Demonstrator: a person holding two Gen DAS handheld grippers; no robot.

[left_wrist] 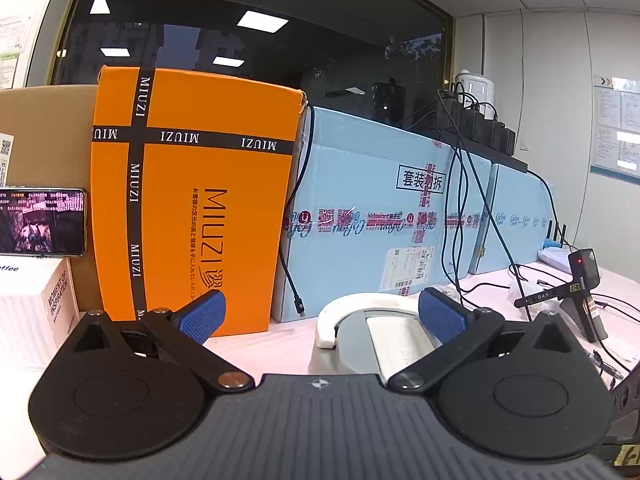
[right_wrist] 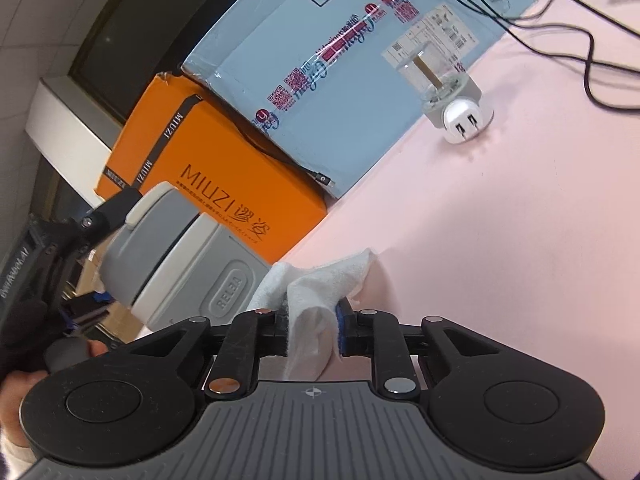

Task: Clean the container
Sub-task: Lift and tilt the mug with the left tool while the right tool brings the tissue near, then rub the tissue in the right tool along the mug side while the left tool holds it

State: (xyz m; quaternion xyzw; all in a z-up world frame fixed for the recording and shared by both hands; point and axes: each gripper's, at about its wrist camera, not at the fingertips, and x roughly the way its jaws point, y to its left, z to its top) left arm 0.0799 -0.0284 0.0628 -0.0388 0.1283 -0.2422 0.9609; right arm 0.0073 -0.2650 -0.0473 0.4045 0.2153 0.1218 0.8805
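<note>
Right gripper (right_wrist: 312,322): nearest the right wrist lens, fingers drawn in narrow and pinching a folded white wipe (right_wrist: 316,292) between the blue pads, so the cloth sticks out ahead as a wiping edge
Wipe: its free end droops toward the pink table (right_wrist: 480,240), just beside the container's side
Container (right_wrist: 192,264): grey, with a white handle and an embossed RELEA label; in the right view it is tipped and off the table at the left, probably to give the wipe a clear run at its wall
Left gripper (left_wrist: 322,314): fingers spread wide, one blue pad (left_wrist: 204,316) well left of the handle, the other near its right edge; whether either truly presses the container (left_wrist: 372,332) I cannot tell
Right pose: rolled hard over, aimed low along the table toward the container
Left pose: level, facing the orange box (left_wrist: 192,200) and blue carton (left_wrist: 384,200)
Judgement: wiping looks about to begin or barely started
</note>
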